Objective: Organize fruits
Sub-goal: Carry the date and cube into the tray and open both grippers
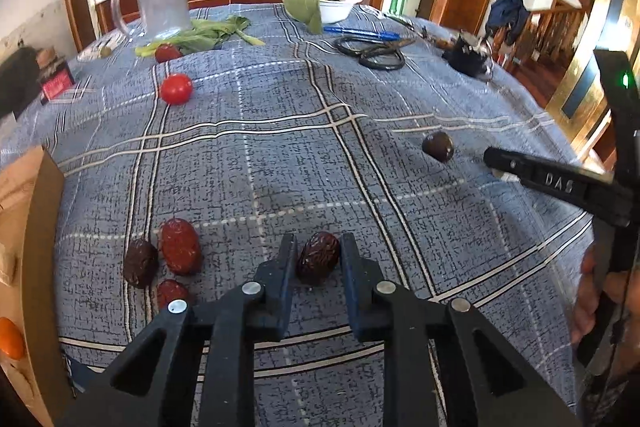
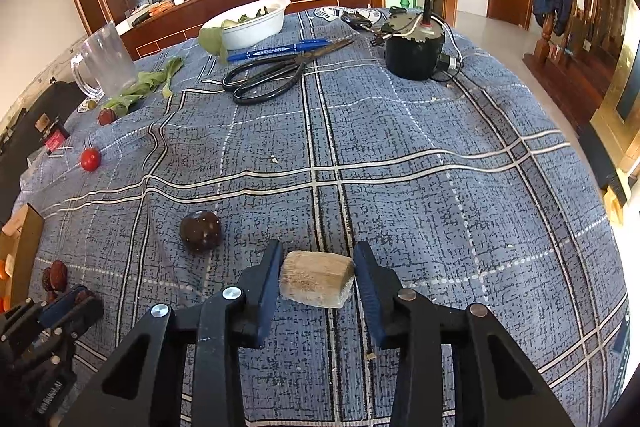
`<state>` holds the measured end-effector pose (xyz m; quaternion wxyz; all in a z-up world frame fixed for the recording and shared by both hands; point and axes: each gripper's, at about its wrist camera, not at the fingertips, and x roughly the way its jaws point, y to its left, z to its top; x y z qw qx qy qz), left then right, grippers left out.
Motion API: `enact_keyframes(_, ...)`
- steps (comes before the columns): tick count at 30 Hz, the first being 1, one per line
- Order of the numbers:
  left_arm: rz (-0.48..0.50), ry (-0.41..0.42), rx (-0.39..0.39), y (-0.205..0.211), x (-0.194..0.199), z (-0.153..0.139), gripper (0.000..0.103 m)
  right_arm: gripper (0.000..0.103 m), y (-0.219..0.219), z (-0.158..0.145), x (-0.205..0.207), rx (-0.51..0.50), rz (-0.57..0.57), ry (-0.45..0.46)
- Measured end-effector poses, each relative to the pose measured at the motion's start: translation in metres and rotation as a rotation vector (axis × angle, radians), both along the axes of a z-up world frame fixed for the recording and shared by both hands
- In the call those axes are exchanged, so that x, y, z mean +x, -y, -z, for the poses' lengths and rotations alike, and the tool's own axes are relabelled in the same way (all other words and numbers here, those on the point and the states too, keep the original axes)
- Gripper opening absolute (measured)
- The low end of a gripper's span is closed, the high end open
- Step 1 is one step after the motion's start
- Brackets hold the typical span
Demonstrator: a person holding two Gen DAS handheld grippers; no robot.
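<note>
My left gripper (image 1: 318,257) clamps a date (image 1: 318,263); right gripper (image 2: 316,277) brackets a tan block (image 2: 316,283), grip unclear. White bowl (image 2: 256,27) holds greens (image 2: 252,15).

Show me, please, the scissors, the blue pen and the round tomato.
scissors (image 2: 262,81): right wrist view, on the handle loops.
blue pen (image 2: 280,50): right wrist view, mid-barrel.
round tomato (image 1: 176,89): left wrist view, centre of its skin.
</note>
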<state>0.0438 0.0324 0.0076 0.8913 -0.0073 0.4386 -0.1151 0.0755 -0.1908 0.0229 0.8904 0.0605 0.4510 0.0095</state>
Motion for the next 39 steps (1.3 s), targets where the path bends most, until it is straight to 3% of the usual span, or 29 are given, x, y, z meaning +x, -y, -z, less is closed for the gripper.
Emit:
enact_keyframes(10, -0.038, 0.096, -0.051, -0.015, -0.008, -0.021, 0.02, 0.038, 0.001, -0.021, -0.007, -0.004, 0.0, 0.071)
enact_keyframes(16, -0.047, 0.099, -0.081, -0.02, -0.006, -0.023, 0.02, 0.038, -0.002, -0.025, -0.008, 0.001, -0.011, 0.082)
enact_keyframes(31, -0.05, 0.118, -0.079, -0.018, -0.009, -0.025, 0.02, 0.038, -0.013, -0.032, -0.014, 0.017, -0.058, 0.109)
enact_keyframes(39, -0.068, 0.194, -0.049, -0.015, -0.021, -0.043, 0.02, 0.038, -0.025, -0.033, -0.021, 0.0, -0.096, 0.132)
